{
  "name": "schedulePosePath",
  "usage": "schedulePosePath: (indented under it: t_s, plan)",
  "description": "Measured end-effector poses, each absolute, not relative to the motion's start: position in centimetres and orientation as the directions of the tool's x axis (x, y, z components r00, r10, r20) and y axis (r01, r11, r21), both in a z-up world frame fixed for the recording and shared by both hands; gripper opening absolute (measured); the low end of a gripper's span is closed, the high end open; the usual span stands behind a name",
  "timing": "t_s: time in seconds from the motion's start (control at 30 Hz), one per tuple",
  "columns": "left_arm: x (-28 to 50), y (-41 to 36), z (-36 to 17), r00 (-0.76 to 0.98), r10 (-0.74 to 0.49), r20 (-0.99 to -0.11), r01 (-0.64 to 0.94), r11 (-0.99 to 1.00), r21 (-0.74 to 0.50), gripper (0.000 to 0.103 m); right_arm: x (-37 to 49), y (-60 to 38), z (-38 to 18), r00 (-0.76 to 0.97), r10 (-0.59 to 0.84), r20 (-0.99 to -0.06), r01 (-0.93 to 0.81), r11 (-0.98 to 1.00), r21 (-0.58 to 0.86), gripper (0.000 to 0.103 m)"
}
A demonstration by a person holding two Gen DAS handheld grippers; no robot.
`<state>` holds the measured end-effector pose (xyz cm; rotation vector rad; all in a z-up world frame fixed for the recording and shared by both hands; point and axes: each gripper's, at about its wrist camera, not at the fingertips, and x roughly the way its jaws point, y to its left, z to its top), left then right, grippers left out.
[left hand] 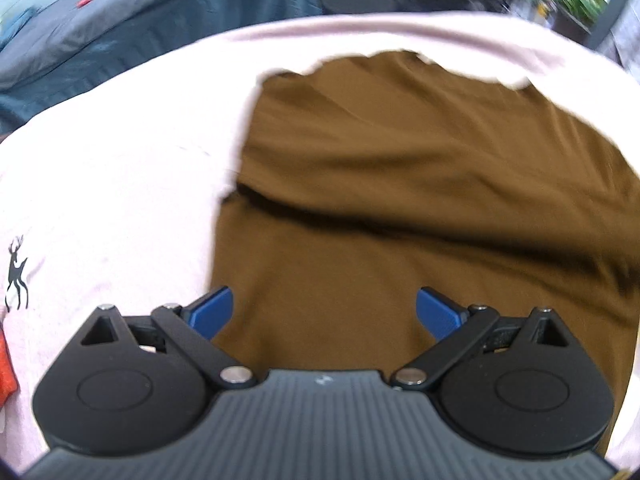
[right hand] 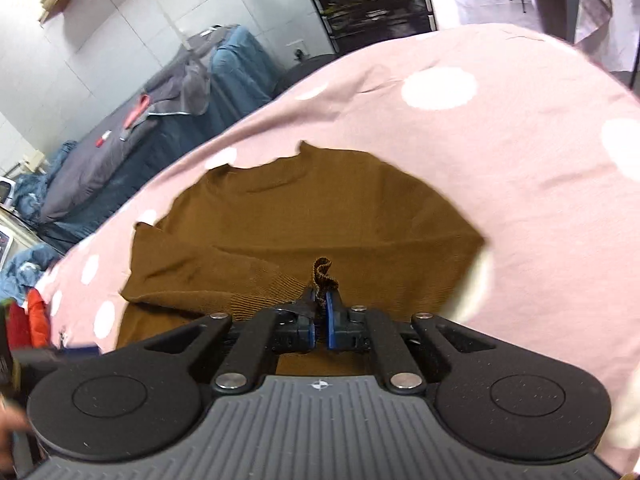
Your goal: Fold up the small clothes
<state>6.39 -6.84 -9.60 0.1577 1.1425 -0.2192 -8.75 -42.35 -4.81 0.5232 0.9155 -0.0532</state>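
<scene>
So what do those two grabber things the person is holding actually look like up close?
Both look alike. The left gripper and right gripper each have a grey ribbed body, two rounded black housings with a circle moulded on top, and black link bars joined by silver rivets. The jaws end in blue pads. A small white crosshair-like mark sits on the grey body. No cables show.

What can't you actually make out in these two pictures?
- Left wrist view: the near part of the brown garment is hidden behind the open left claw.
- Left wrist view: the shelves at the top right are smeared by blur.
- Right wrist view: the right claw is shut on a bunched bit of the garment; how much cloth sits between its pads is hidden.
- Both views: the pink cover runs past the edges.
</scene>
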Motion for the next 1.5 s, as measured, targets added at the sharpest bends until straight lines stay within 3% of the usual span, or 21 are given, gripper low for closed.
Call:
schedulePosePath:
  t_s: [0.2,0.37,0.4,0.43,0.5,0.6,0.7,0.8,0.93,1.3,1.5]
  plan:
    - [11.9,-4.3,-7.7,0.471,-0.066,-0.88,0.142,0.99,0.002,0.1,-9.7,-43.3,-6.5,0.556,0.157,-0.817,0.295,0.881,0.37,0.009]
    - [15.8,-5.3,-8.7,0.463,-0.028,-0.886,0.177,0.982,0.061,0.097,-9.7,-42.9,-7.4,0.502,0.098,-0.859,0.334,0.895,0.297,0.012]
    - [16.4,-5.8,-9.1,0.457,-0.024,-0.889,0.194,0.978,0.073,0.095,-9.8,-42.9,-7.1,0.51,0.093,-0.855,0.332,0.896,0.295,0.02]
    - [16.9,-6.3,-9.6,0.451,-0.021,-0.892,0.209,0.974,0.083,0.094,-10.0,-42.6,-6.5,0.523,0.064,-0.85,0.326,0.906,0.269,0.034]
    - [17.3,-7.1,-10.3,0.436,-0.028,-0.899,0.237,0.968,0.085,0.094,-10.5,-41.9,-5.1,0.578,-0.027,-0.816,0.32,0.927,0.196,0.046]
    - [17.2,-8.8,-11.6,0.409,-0.04,-0.912,0.279,0.957,0.083,0.094,-10.5,-40.8,-3.6,0.651,-0.038,-0.758,0.234,0.96,0.154,0.045]
    - [16.4,-10.2,-12.9,0.383,-0.029,-0.923,0.329,0.938,0.107,0.094,-8.7,-39.1,-4.2,0.646,0.071,-0.76,0.088,0.982,0.167,0.034]
    - [15.9,-10.8,-13.9,0.365,-0.004,-0.931,0.356,0.925,0.135,0.095,-6.3,-37.9,-5.8,0.591,0.124,-0.797,0.046,0.981,0.186,0.034]
    - [15.6,-10.6,-14.4,0.35,0.009,-0.937,0.35,0.926,0.14,0.098,-4.6,-37.5,-7.5,0.52,0.093,-0.849,0.088,0.983,0.161,0.03]
    - [15.4,-10.0,-14.8,0.339,0.012,-0.941,0.341,0.93,0.135,0.101,-11.5,-36.5,-8.5,0.341,0.122,-0.932,-0.026,0.992,0.121,0.03]
    - [14.7,-9.4,-14.2,0.358,0.031,-0.933,0.361,0.917,0.169,0.101,-12.7,-36.0,-6.1,0.428,0.124,-0.895,0.007,0.99,0.141,0.035]
